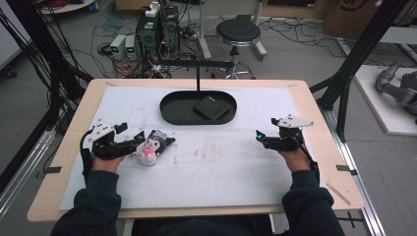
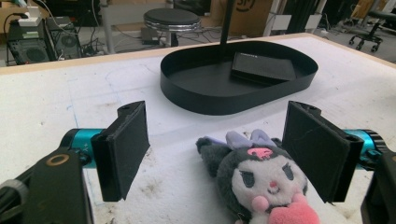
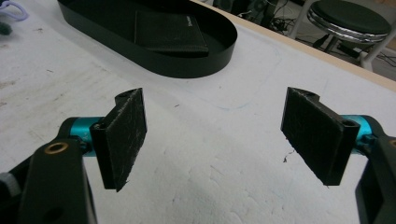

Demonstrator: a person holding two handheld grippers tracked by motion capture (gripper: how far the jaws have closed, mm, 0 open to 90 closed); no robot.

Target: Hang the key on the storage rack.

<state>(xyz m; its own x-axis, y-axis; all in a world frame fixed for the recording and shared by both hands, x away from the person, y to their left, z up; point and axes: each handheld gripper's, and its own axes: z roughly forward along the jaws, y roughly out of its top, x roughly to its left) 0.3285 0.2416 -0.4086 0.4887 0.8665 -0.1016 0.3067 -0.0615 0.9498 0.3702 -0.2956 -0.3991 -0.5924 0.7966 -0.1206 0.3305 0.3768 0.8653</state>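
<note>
Plush toy (image 1: pixel 151 146) first: we see a small soft doll with a black hood, lilac ears, a white face and a pink heart at its chest, lying on the white felt-like mat (image 1: pixel 216 167) that covers the pale wooden table (image 1: pixel 314 105), on the left side. Our left hand-held gripper (image 1: pixel 129 137) sits just beside it with its jaws spread wide; in the left gripper view the toy's head (image 2: pixel 261 179) lies between the two flat, black, foam-faced pads (image 2: pixel 126 147), nearer the right one, and we cannot tell whether it touches. Our right hand-held gripper (image 1: pixel 266 130) rests well apart on the right, jaws likewise wide apart over bare, faintly stained mat. Beyond both stands an oval black tray (image 1: pixel 172 110) with a low smooth wall, holding a flat, black, rectangular case (image 1: pixel 211 106).
</note>
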